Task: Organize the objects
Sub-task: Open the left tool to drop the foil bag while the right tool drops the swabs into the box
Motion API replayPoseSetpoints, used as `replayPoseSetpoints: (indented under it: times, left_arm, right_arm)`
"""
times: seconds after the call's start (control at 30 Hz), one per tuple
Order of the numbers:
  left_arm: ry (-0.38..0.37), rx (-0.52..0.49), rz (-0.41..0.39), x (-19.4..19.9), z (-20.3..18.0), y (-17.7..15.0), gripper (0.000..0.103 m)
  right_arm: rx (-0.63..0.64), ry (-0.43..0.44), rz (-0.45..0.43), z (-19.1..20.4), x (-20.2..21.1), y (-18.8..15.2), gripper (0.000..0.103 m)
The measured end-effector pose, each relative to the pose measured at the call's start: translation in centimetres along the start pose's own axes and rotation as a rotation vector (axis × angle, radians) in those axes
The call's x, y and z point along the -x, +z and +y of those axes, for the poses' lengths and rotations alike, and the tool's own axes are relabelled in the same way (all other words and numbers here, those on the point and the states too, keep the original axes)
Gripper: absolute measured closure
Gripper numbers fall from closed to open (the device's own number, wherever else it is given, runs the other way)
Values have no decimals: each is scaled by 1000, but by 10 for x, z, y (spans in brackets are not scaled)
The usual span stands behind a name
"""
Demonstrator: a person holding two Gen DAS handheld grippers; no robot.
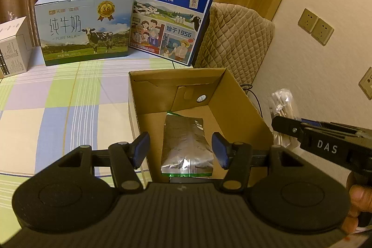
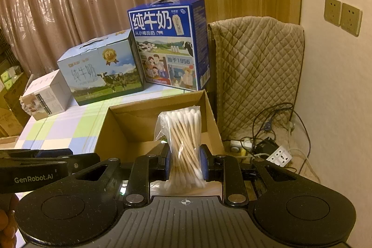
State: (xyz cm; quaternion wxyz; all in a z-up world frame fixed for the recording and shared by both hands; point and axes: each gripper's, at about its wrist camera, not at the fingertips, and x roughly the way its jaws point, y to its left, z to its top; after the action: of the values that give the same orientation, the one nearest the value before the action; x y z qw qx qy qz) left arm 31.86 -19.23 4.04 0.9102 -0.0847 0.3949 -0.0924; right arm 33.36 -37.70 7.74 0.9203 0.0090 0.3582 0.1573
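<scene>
While the open cardboard box (image 2: 210, 113) is being filled, a bag of cotton swabs (image 2: 183, 150) is being carried toward it.

The bag is being pinched upright at mid-frame by the right gripper (image 2: 184, 165), apparently for a clean drop; the left gripper (image 1: 180, 150) is being held wide apart and empty at lower centre, above a silver foil pouch (image 1: 186, 145) lying inside the box.
</scene>
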Motion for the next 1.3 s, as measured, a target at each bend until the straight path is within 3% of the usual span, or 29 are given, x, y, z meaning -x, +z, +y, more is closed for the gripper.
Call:
replayPoseSetpoints:
  times: [0.53,0.6,0.63,0.67,0.97,1.1,1.23,1.3]
  left_arm:
    - [0,6,-7,2,4,3,47]
    - [-2,7,-7,2,4,2,47]
    - [-1,8,-7,2,5,2,47]
    - [-1,9,-7,2,5,2,47]
    - [-1,16,-16,13,9,-2,42]
    - [1,24,-27,24,10,-4,29]
    - [7,35,-39,40,12,-10,25]
    - [19,34,-53,51,11,-17,16]
  right_arm:
    - [46,22,-11,5,-5,4,80]
    - [66,30,-18,7,-6,4,63]
    - [67,27,-28,7,-6,3,41]
    - [65,24,-43,8,-5,2,31]
    - [69,13,-55,7,2,-2,30]
    - [59,10,-50,7,12,-5,30]
    - [41,13,-50,9,28,-12,30]
    - [35,12,-50,11,37,-17,30]
